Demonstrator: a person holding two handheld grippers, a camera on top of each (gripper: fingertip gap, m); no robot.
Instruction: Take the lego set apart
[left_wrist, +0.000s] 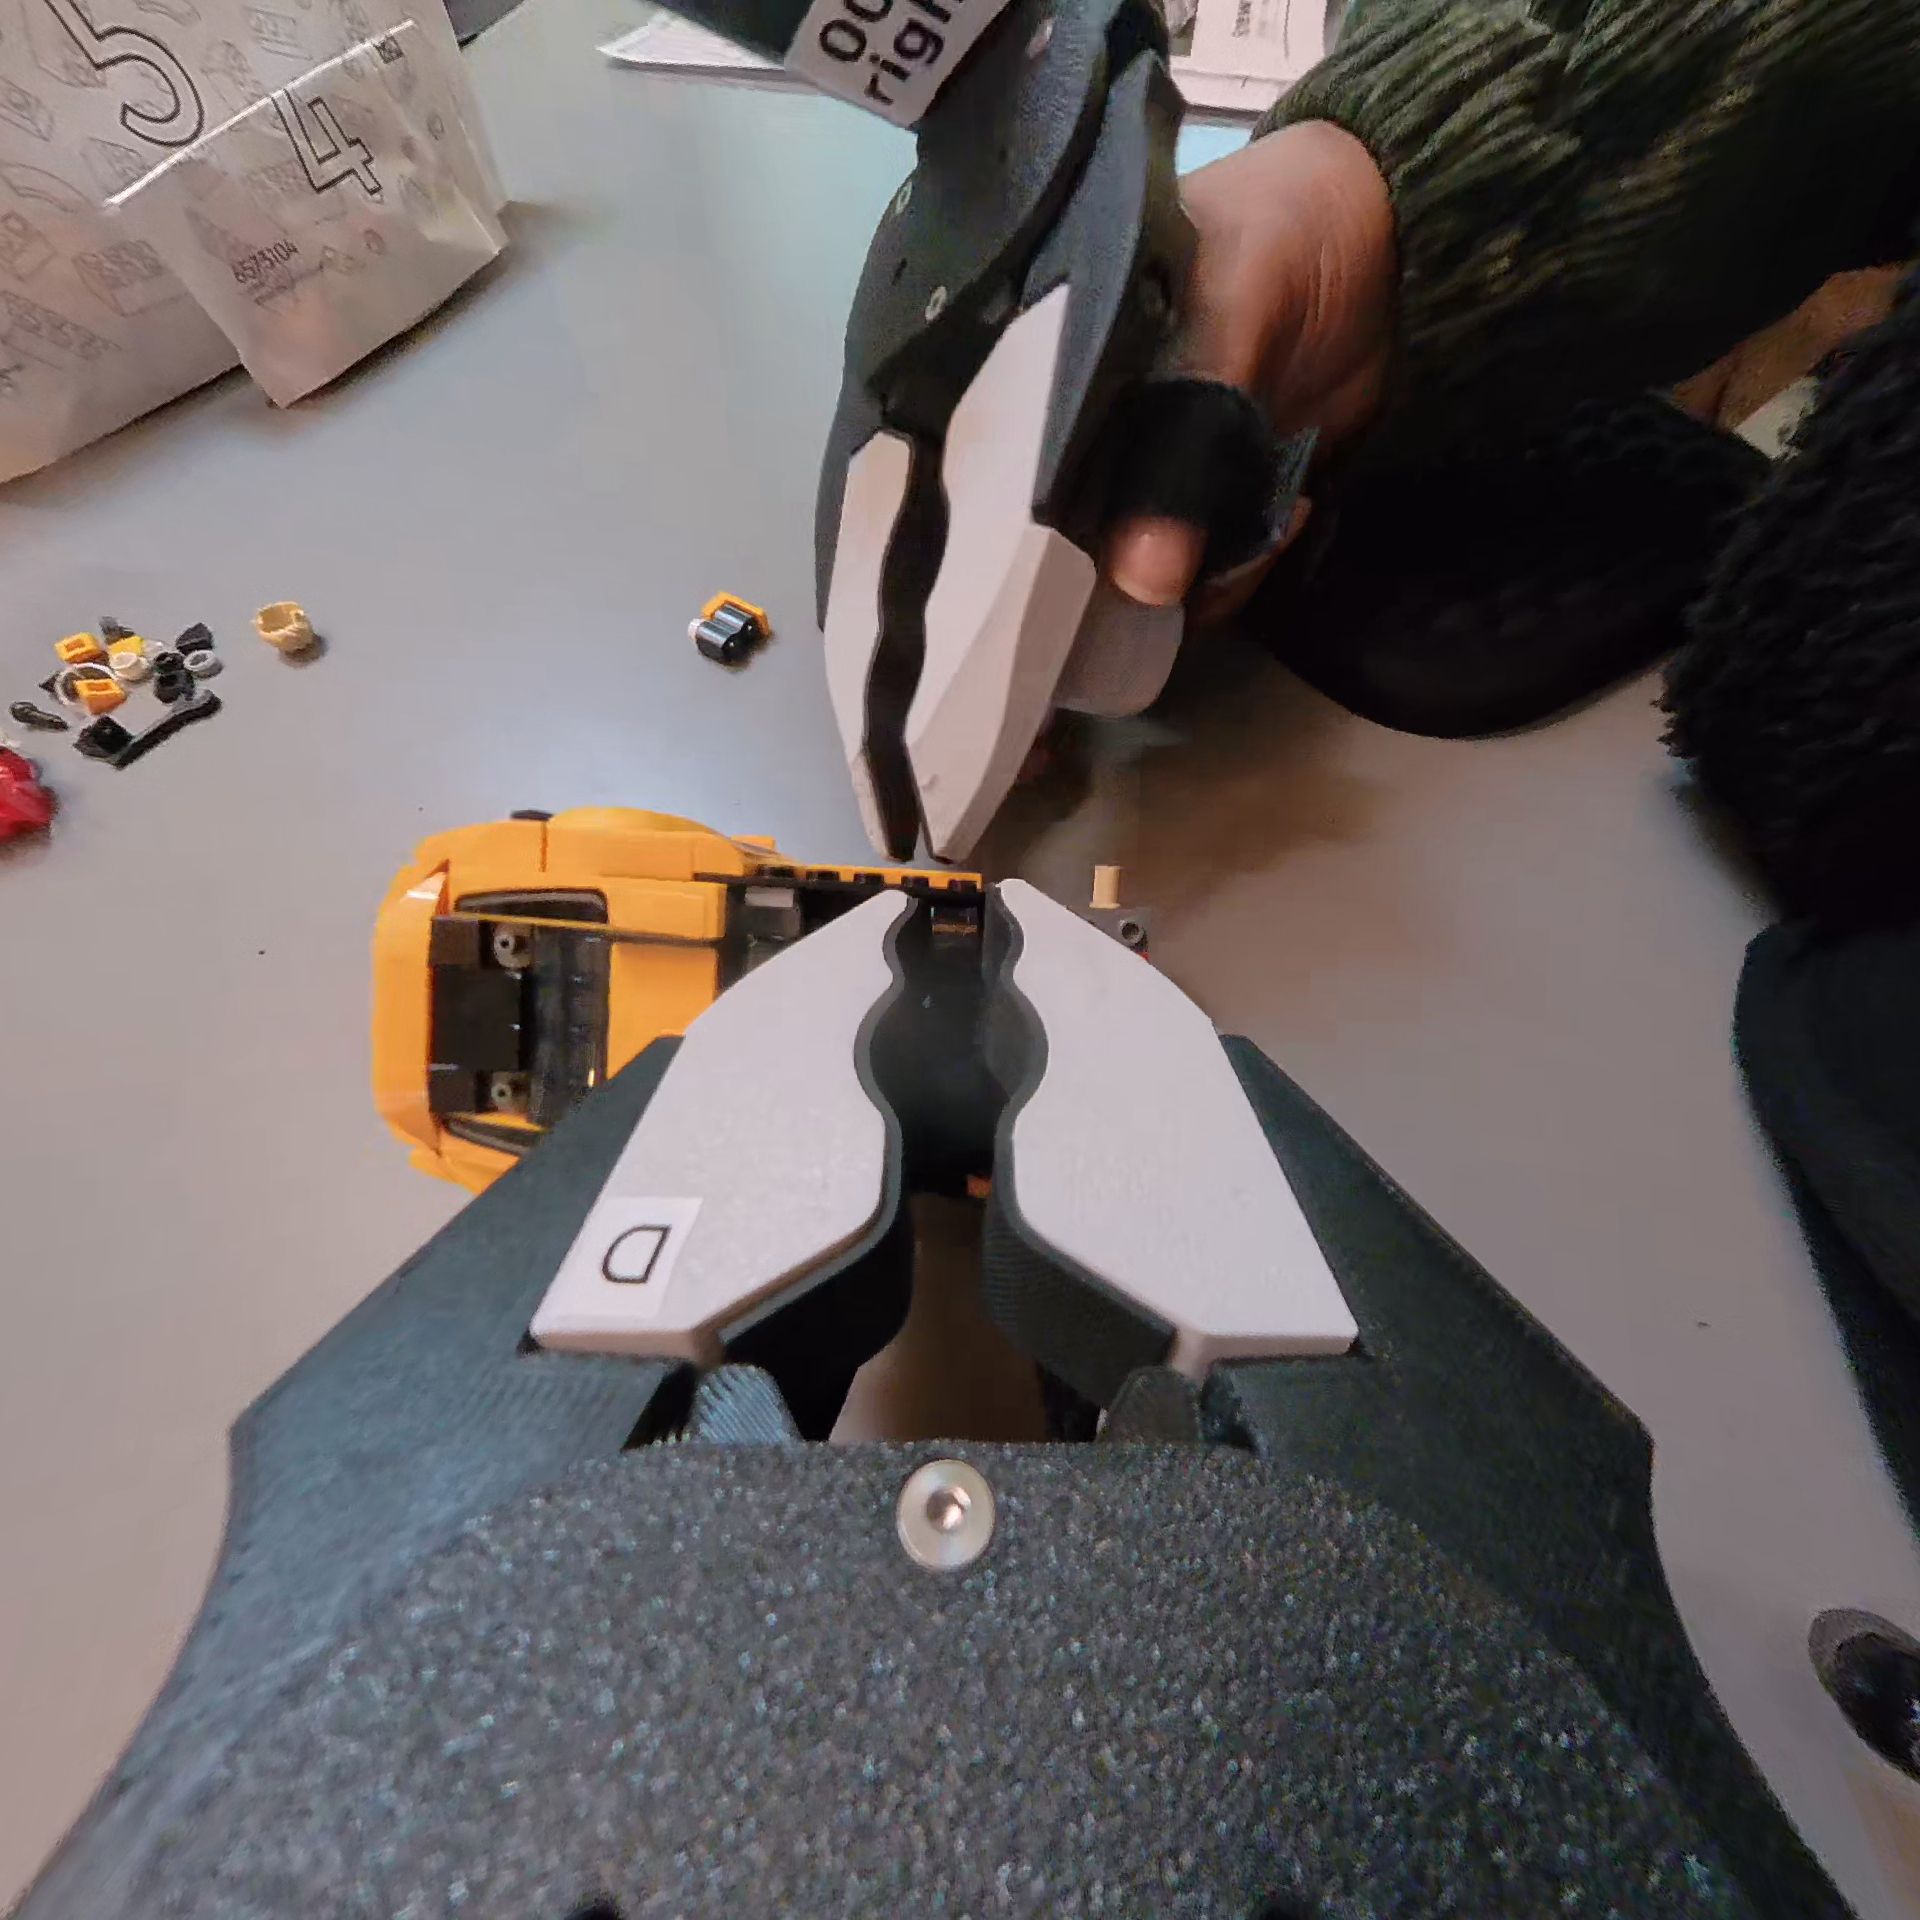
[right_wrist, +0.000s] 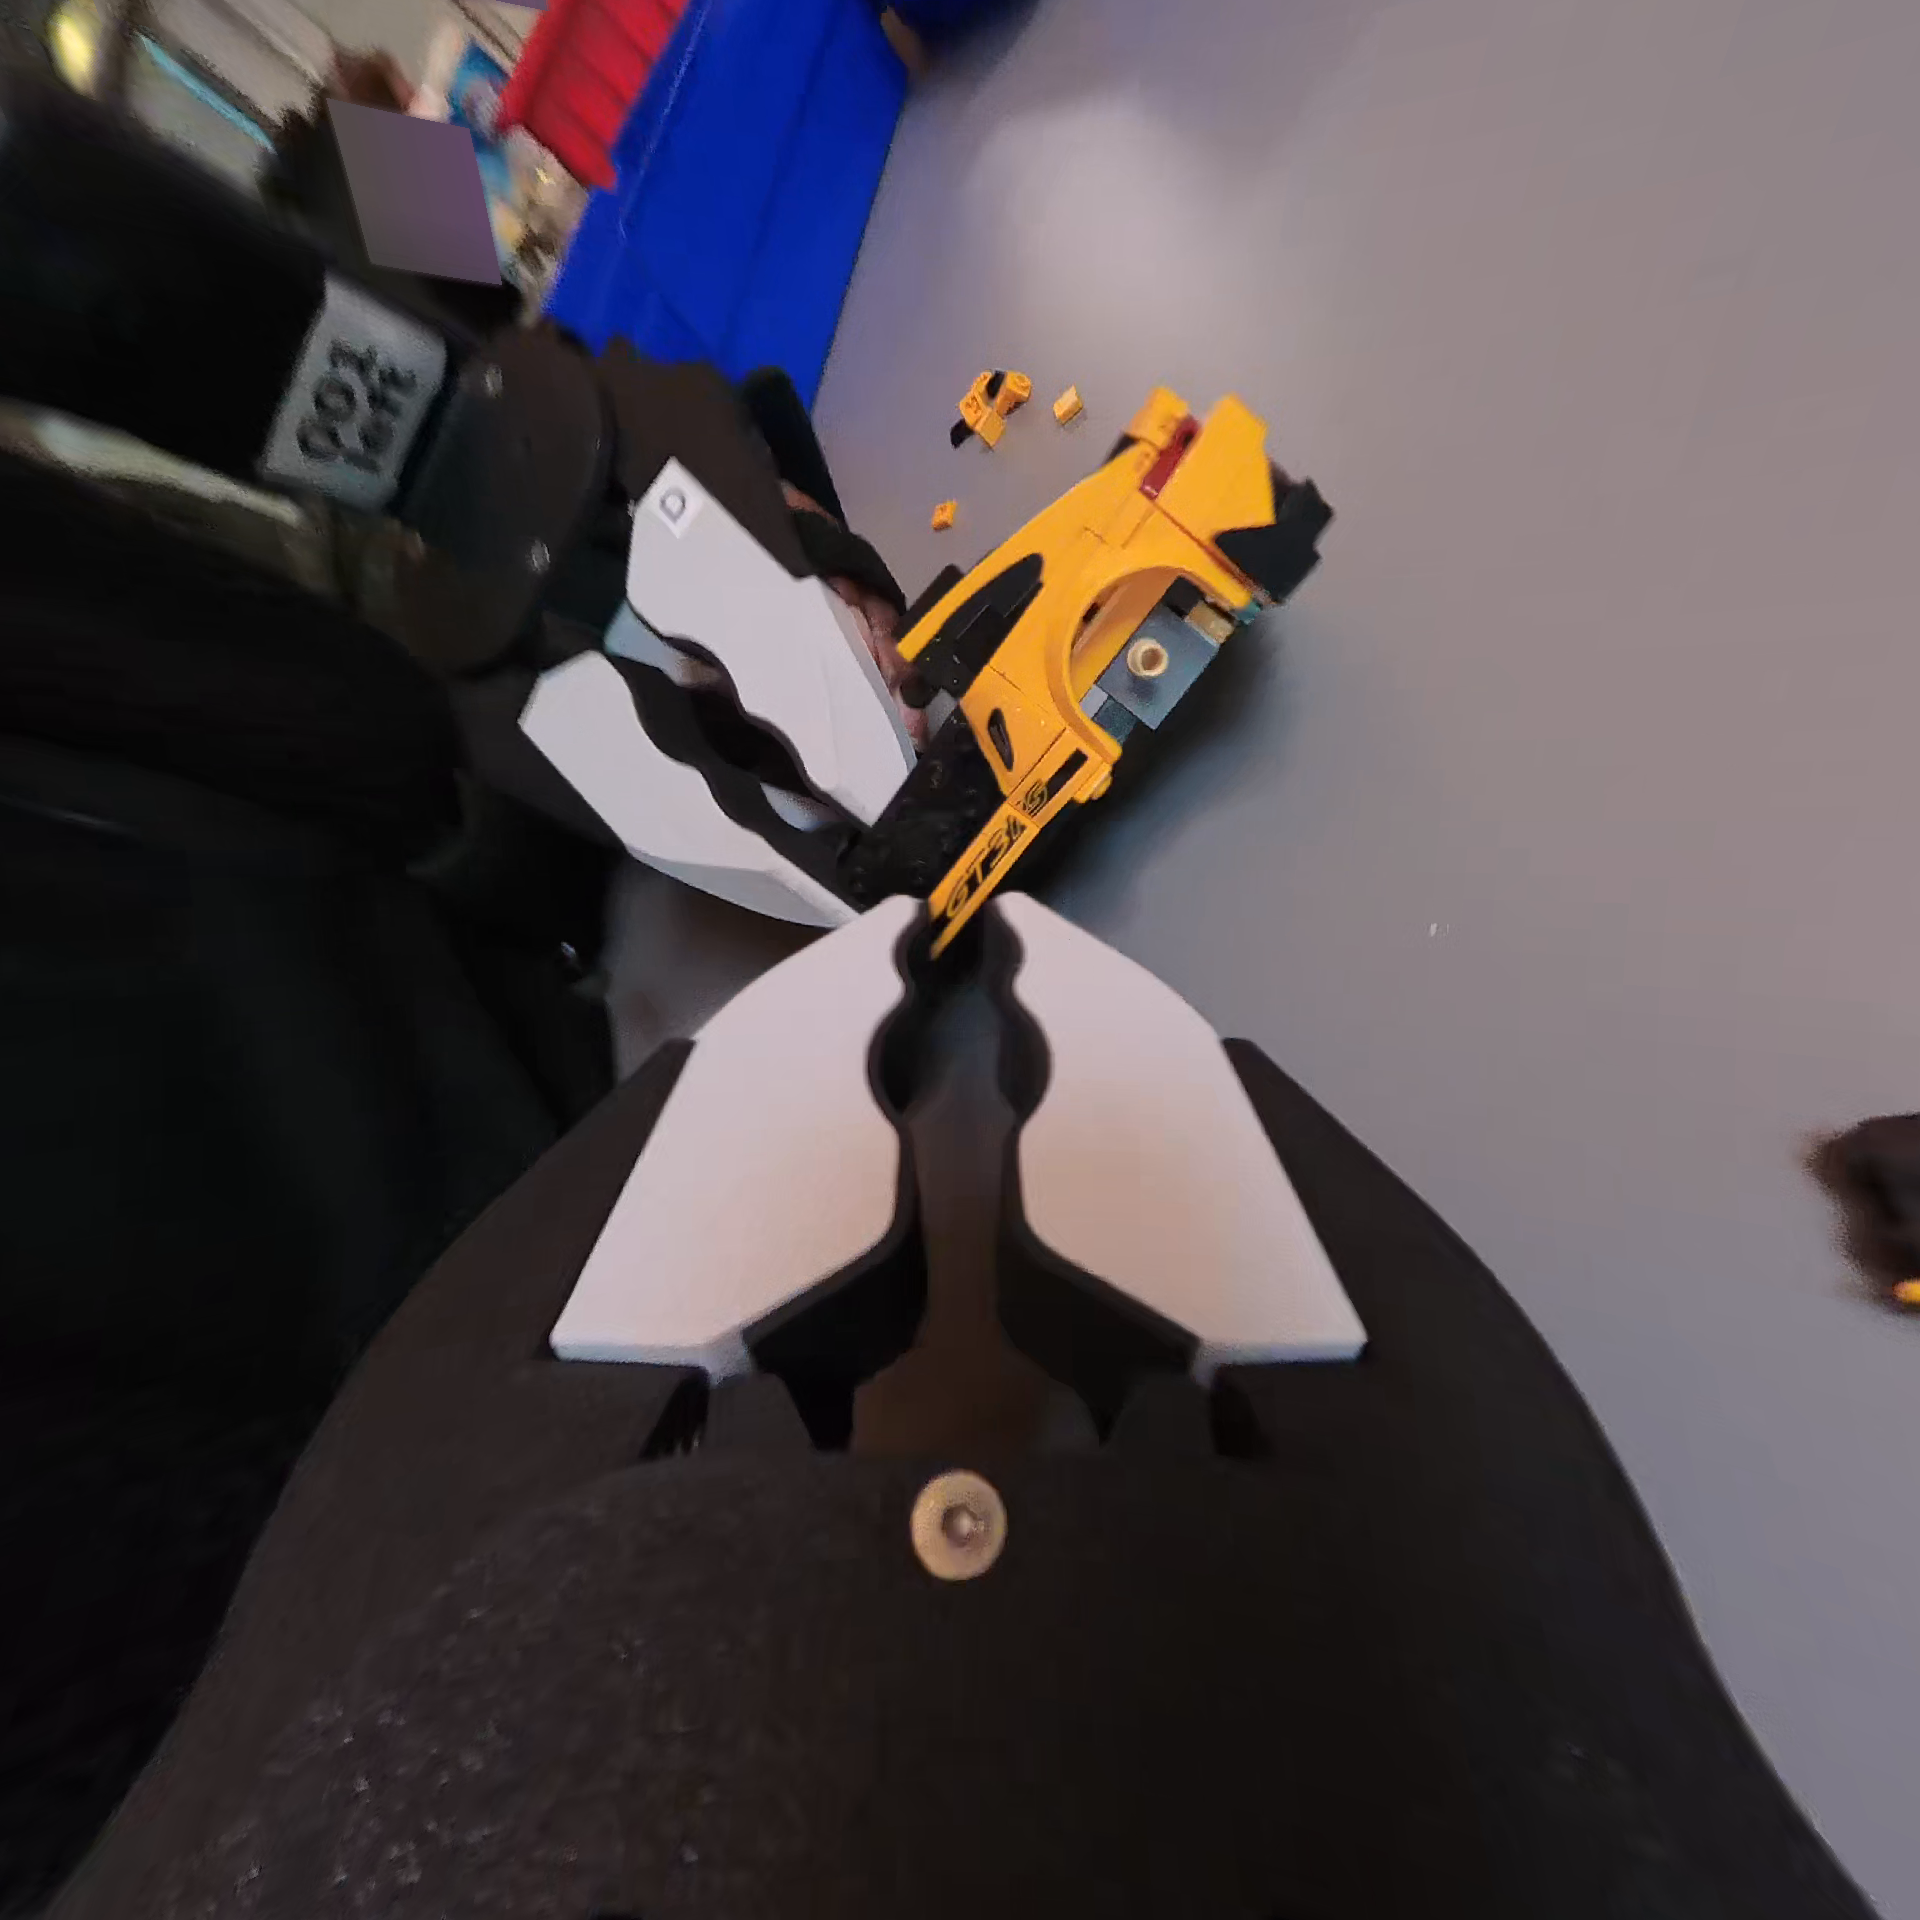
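The yellow and black lego car (left_wrist: 551, 987) lies on its side on the grey table (left_wrist: 520, 468). My left gripper (left_wrist: 951, 904) is shut on the car's black underside edge. It also shows in the right wrist view (right_wrist: 868, 878), clamped on the black base. My right gripper (right_wrist: 961, 920) is shut on the end of the car's yellow side strip (right_wrist: 1003, 862). It comes down from above in the left wrist view (left_wrist: 920, 852), tips at the car's upper edge. The car (right_wrist: 1132, 582) has no wheel in its arch, and a tan axle pin (right_wrist: 1148, 657) is bare.
Loose small pieces (left_wrist: 125, 675), a tan piece (left_wrist: 283, 627), a yellow-black piece (left_wrist: 727, 629) and a red piece (left_wrist: 21, 800) lie left of the car. White numbered paper bags (left_wrist: 208, 187) stand far left. More yellow bits (right_wrist: 992, 405) lie beyond the car. A person's hand (left_wrist: 1288, 312) holds the right gripper. My two grippers' fingertips are within a few centimetres of each other. My right tips are roughly 11 cm from the yellow-black piece (left_wrist: 727, 629).
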